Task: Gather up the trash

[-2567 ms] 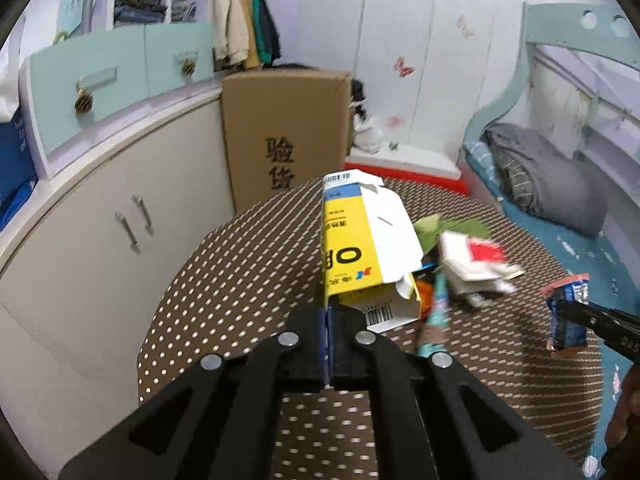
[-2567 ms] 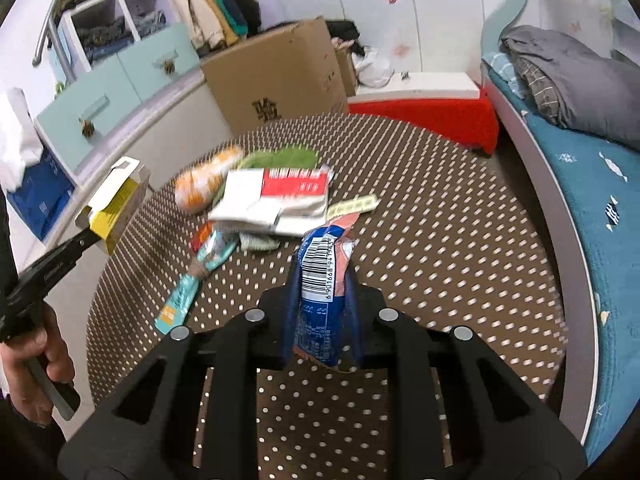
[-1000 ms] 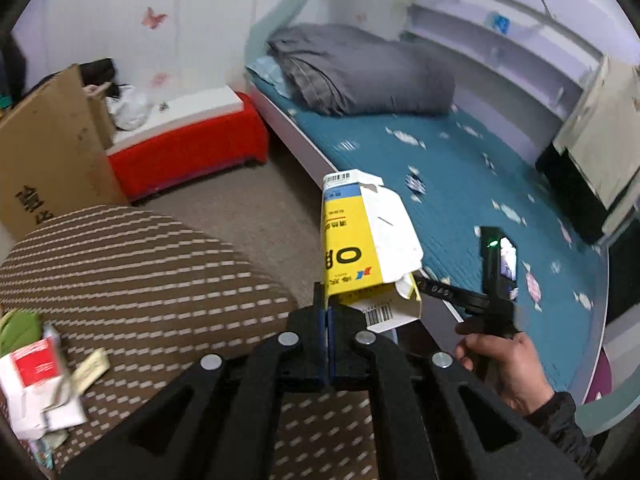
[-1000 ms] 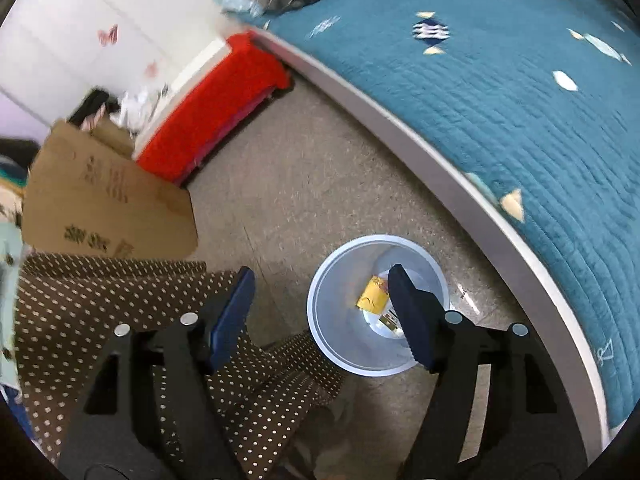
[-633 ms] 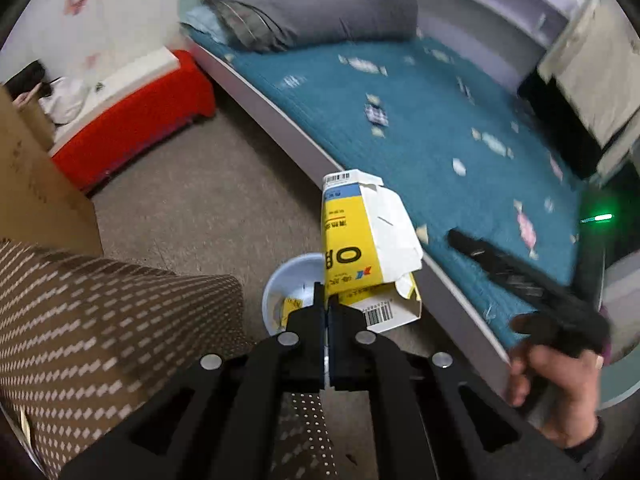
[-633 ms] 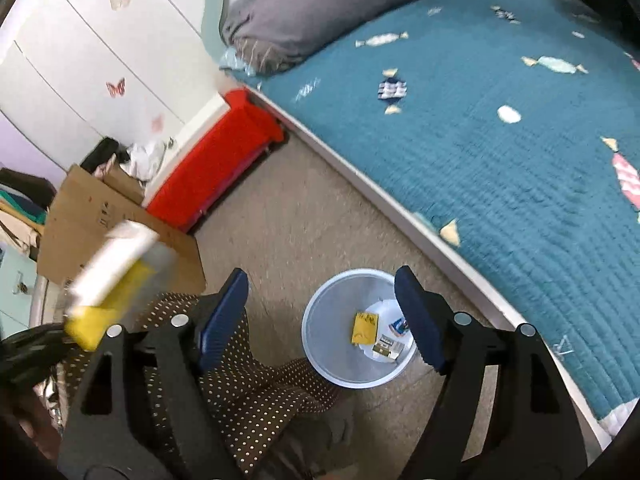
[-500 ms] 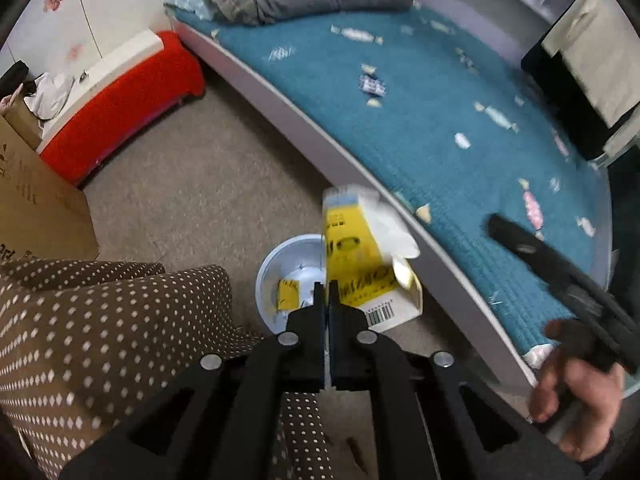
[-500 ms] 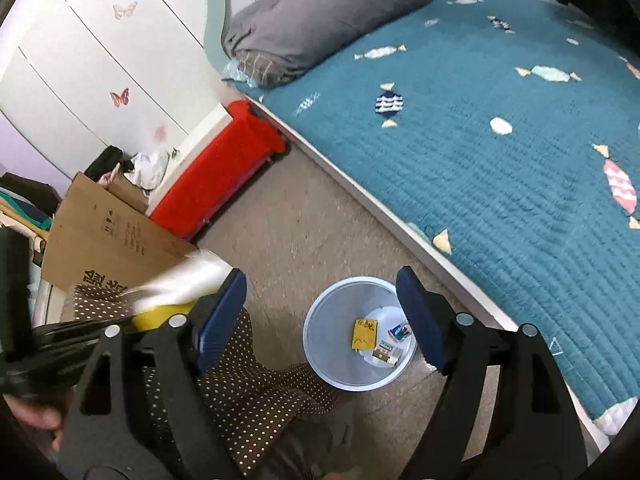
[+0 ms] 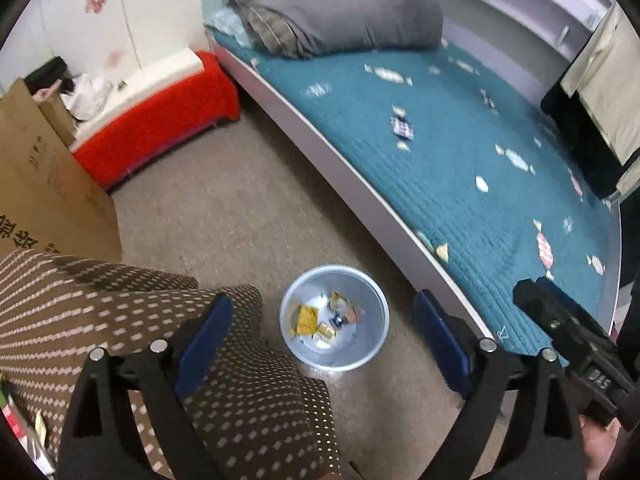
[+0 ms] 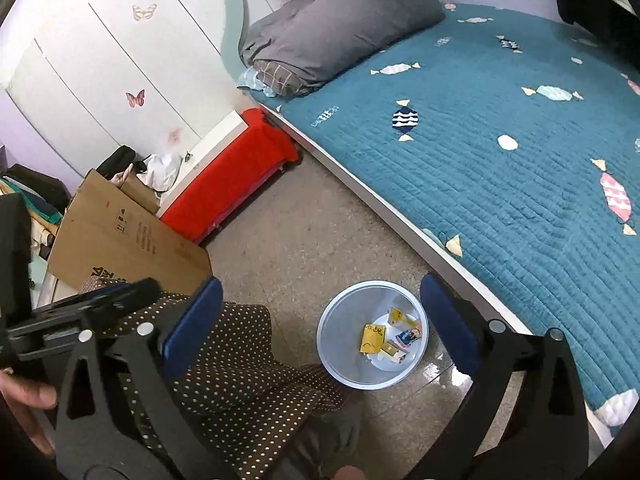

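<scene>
A: Bedroom floor (image 9: 248,216), beige and bare, fills the middle of both wrist views. What sits on it?

B: One round, pale blue waste bin (image 9: 334,318) stands on the floor between a bed (image 9: 460,168) with a teal quilt and the draped edge of a desk covered in a brown dotted cloth (image 9: 120,320).

A: Where is the trash?

B: Inside the bin. Several small pieces lie at the bottom: a yellow carton (image 10: 372,338), and beside it a few scraps of packaging (image 10: 404,336) in yellow, blue and white.

A: And the grippers?

B: The left gripper (image 9: 322,330) is spread wide with nothing between its blue-padded fingers (image 9: 204,338); the bin shows in the gap. The right gripper (image 10: 320,320) is likewise wide apart and holds nothing, above the bin.

A: Anything else nearby?

B: A brown cardboard box (image 10: 124,240) stands beside the desk, next to a low red bench (image 10: 232,180). A grey folded duvet (image 10: 340,24) lies at the head of the bed.
</scene>
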The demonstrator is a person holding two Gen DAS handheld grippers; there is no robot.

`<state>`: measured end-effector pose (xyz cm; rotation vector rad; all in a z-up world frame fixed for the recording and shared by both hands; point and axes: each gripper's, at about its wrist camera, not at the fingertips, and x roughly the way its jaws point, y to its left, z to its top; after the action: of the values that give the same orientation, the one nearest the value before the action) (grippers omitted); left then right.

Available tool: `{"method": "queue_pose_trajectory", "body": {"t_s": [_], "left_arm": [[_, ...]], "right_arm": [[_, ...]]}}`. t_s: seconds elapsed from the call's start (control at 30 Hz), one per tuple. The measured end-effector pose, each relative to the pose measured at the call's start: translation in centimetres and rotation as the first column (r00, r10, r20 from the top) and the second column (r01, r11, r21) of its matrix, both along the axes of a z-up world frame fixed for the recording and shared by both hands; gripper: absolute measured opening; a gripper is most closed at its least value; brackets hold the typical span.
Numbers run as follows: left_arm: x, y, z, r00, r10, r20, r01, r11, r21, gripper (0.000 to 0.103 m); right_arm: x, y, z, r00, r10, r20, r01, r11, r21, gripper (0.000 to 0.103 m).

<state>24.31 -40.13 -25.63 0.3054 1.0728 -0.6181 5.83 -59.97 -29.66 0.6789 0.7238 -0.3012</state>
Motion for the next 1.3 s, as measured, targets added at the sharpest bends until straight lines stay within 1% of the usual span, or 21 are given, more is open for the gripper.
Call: {"method": "queue_pose_trajectory", "body": {"t_s": [0.1,0.3,0.57,0.73,0.97,1.07,1.17,1.3], "left_arm": [[-1.0,1.4,2.0,0.999,0.017,0.046,-0.016,0.999,-0.032,0.091],[-4.2,4.7,6.2,0.986,0.046,0.161,-0.032,0.996,-0.088,0.092],[-7.5,10.0,9.6,0.969,0.073,0.238,-0.040,0.989,-0.140,0.093],[-8.9,13.7,11.3,0.951,0.118,0.287,-0.071,0.983,-0.168,0.093],[-10.0,19.7,12.2,0.931,0.209,0.298,-0.147,0.965,-0.218,0.093],[-10.4,22.2,12.3,0.922,0.242,0.303,-0.176,0.957,-0.229,0.093],[-10.7,24.9,12.2,0.909,0.282,0.306,-0.215,0.948,-0.236,0.093],[-11.3,29.3,11.1,0.891,0.357,0.280,-0.293,0.924,-0.246,0.093]], "right_arm": [[-0.1,1.2,1.4,1.000,0.004,-0.004,-0.004,0.999,-0.035,0.097],[-0.6,3.8,5.1,0.999,0.043,0.032,-0.040,0.995,-0.093,0.097],[-0.9,8.5,9.4,0.990,0.122,0.077,-0.109,0.982,-0.154,0.097],[-0.6,11.8,11.5,0.978,0.184,0.101,-0.164,0.969,-0.183,0.097],[0.2,16.8,13.4,0.952,0.285,0.110,-0.256,0.940,-0.224,0.097],[0.6,19.4,13.9,0.935,0.337,0.111,-0.305,0.923,-0.233,0.097],[0.8,21.4,14.3,0.922,0.372,0.109,-0.337,0.908,-0.249,0.097],[1.2,24.8,14.2,0.896,0.433,0.099,-0.398,0.882,-0.254,0.097]]}}
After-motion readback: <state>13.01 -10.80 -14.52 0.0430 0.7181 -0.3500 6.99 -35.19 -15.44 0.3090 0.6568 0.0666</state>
